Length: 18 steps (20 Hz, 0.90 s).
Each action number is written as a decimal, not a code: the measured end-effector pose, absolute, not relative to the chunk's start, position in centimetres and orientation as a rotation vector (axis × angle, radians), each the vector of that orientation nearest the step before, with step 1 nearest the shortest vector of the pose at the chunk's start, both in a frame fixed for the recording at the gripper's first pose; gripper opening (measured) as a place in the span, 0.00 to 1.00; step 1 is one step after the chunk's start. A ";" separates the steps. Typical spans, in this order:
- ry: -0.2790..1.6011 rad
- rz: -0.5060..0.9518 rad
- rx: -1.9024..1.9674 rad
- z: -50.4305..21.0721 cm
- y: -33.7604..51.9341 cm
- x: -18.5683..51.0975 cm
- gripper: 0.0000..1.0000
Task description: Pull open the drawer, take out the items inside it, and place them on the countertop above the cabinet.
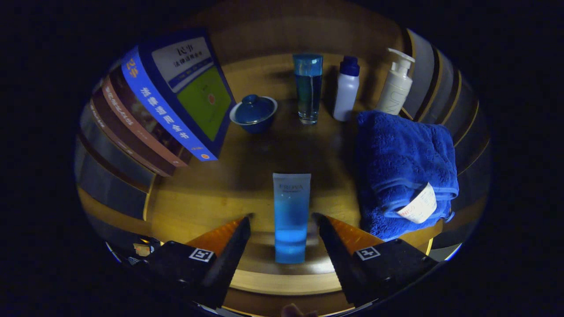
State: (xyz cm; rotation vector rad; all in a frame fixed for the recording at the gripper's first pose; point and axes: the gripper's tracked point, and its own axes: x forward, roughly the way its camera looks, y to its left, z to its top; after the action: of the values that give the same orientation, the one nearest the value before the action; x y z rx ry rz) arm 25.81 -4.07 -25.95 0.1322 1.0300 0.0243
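Blue tube (291, 218) standing between open gripper (282, 224) jaws, countertop (211, 193)

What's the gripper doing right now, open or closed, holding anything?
Gripper: open, holding nothing. The blue tube stands between its fingers, with a gap on each side.

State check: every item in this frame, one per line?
Gripper: open, fingers either side of the tube, not pressing.
Tube: standing on the countertop.
Lidded bowl: lid on.
Clear bottle: upright, capped.
White bottle: upright, capped.
Pump bottle: upright.
Towel: folded.
Books: leaning.
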 end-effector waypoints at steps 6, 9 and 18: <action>0.766 0.094 0.114 -20.3 -2.9 21.6 1.00; 0.645 0.136 0.116 -18.1 -2.0 17.9 1.00; 0.311 0.083 0.024 -16.2 -3.5 7.2 1.00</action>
State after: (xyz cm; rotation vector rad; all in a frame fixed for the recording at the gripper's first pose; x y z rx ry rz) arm 7.17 -3.47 -16.23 0.0241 0.3109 0.0825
